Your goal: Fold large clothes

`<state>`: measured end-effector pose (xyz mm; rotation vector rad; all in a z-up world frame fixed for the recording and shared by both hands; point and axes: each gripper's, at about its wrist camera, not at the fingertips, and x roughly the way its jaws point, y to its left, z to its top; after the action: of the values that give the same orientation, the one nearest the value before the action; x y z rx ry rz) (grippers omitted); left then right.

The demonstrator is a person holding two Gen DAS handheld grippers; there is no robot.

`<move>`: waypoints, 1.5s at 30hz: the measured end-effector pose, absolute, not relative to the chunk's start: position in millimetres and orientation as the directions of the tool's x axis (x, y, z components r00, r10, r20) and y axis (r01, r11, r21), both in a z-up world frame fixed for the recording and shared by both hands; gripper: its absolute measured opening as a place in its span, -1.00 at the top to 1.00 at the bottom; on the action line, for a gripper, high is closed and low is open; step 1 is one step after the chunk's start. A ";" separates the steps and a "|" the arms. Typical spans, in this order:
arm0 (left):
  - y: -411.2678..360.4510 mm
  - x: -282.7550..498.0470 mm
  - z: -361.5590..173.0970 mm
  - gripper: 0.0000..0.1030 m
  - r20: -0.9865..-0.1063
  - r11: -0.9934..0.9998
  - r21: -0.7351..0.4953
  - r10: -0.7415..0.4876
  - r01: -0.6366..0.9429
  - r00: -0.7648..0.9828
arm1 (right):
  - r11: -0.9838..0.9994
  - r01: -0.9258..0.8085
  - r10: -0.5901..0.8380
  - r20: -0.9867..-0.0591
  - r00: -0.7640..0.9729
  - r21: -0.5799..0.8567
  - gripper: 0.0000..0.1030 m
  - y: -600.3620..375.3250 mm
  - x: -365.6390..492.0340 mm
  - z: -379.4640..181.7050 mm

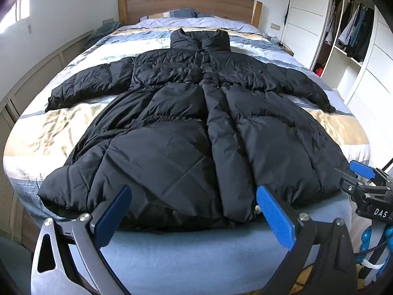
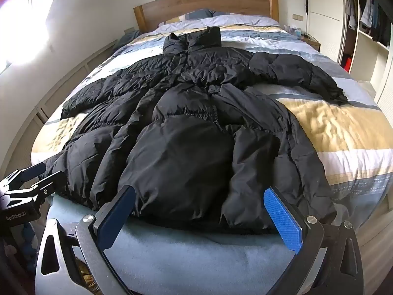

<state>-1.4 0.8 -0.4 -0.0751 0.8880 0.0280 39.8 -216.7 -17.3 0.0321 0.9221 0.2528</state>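
A long black puffer coat [image 1: 196, 123] lies spread flat on the bed, collar toward the headboard, both sleeves out to the sides, hem at the near foot edge. It also shows in the right wrist view [image 2: 196, 135]. My left gripper [image 1: 194, 194] is open and empty, its blue pads just short of the hem at the middle. My right gripper [image 2: 199, 194] is open and empty, just short of the hem toward its right side. The right gripper also shows in the left wrist view [image 1: 353, 174], and the left gripper in the right wrist view [image 2: 41, 172].
The bed [image 1: 61, 127] has a striped blue, white and tan cover and a wooden headboard [image 1: 186, 2]. A light blue blanket [image 2: 196, 253] covers the foot edge. An open wardrobe [image 1: 348, 32] with hanging clothes stands on the right. A low panelled wall [image 1: 32, 81] runs along the left.
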 end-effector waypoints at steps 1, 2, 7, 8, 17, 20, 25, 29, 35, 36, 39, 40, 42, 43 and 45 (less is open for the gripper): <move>-0.7 2.6 -3.6 -0.99 -0.780 0.997 -0.054 -0.007 -0.055 0.626 | 0.974 -0.197 0.205 -0.796 0.569 0.111 -0.99 -215.3 40.2 -17.7; -4.2 5.2 -5.2 -0.99 -0.784 0.997 -0.054 -0.009 -0.053 0.620 | 0.974 -0.196 0.207 -0.797 0.568 0.113 -0.99 -215.5 40.1 -17.9; -3.6 10.5 -11.6 -0.99 -0.801 0.997 -0.066 -0.027 -0.043 0.597 | 0.975 -0.181 0.212 -0.802 0.559 0.131 -0.99 -214.7 46.6 -24.5; -0.2 10.3 -13.0 -0.99 -0.801 0.996 -0.077 -0.040 -0.036 0.597 | 0.975 -0.179 0.212 -0.802 0.558 0.134 -0.99 -213.7 47.5 -25.1; -3.4 15.1 -16.7 -0.99 -0.809 0.995 -0.099 -0.082 0.002 0.582 | 0.971 -0.173 0.235 -0.802 0.548 0.166 -0.99 -217.1 52.6 -30.1; -2.9 19.1 -21.0 -0.99 -0.819 0.994 -0.109 -0.092 0.003 0.567 | 0.971 -0.171 0.236 -0.807 0.541 0.169 -0.99 -216.5 54.8 -32.9; -3.8 23.8 -23.1 -0.99 -0.823 0.996 -0.085 -0.068 -0.004 0.563 | 0.971 -0.162 0.235 -0.814 0.532 0.175 -0.99 -218.0 59.8 -36.6; -3.4 26.0 -27.8 -0.99 -0.833 0.997 -0.079 -0.059 -0.014 0.550 | 0.970 -0.161 0.240 -0.822 0.517 0.181 -0.99 -216.9 63.0 -41.5; -1.1 31.7 -33.7 -0.99 -0.846 0.996 -0.086 -0.061 -0.022 0.529 | 0.970 -0.159 0.241 -0.833 0.497 0.186 -0.99 -215.7 68.6 -48.1; -1.4 33.6 -35.6 -0.99 -0.848 0.996 -0.082 -0.056 -0.026 0.527 | 0.970 -0.159 0.241 -0.835 0.495 0.186 -0.99 -215.2 69.8 -48.9; -0.2 37.1 -38.4 -0.99 -0.855 0.997 -0.072 -0.044 -0.035 0.516 | 0.969 -0.159 0.242 -0.840 0.485 0.188 -0.99 -214.3 73.2 -51.6; 0.2 37.7 -38.8 -0.99 -0.856 0.997 -0.070 -0.042 -0.035 0.515 | 0.969 -0.158 0.245 -0.841 0.482 0.191 -0.99 -214.5 74.2 -52.4; 0.3 38.9 -38.7 -0.99 -0.856 0.998 -0.060 -0.035 -0.033 0.516 | 0.968 -0.156 0.247 -0.843 0.478 0.196 -0.99 -214.4 76.6 -53.5; 0.2 39.7 -38.7 -0.99 -0.856 0.998 -0.057 -0.035 -0.028 0.516 | 0.968 -0.155 0.247 -0.844 0.475 0.196 -0.99 -214.2 78.2 -54.3; -0.7 41.5 -38.5 -0.99 -0.856 0.999 -0.046 -0.029 -0.020 0.516 | 0.967 -0.155 0.251 -0.847 0.469 0.200 -0.99 -214.4 80.6 -55.7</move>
<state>41.5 -0.7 -38.5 -0.0524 1.0282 -0.0058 80.6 -214.4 -55.7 0.0999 1.0544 0.2493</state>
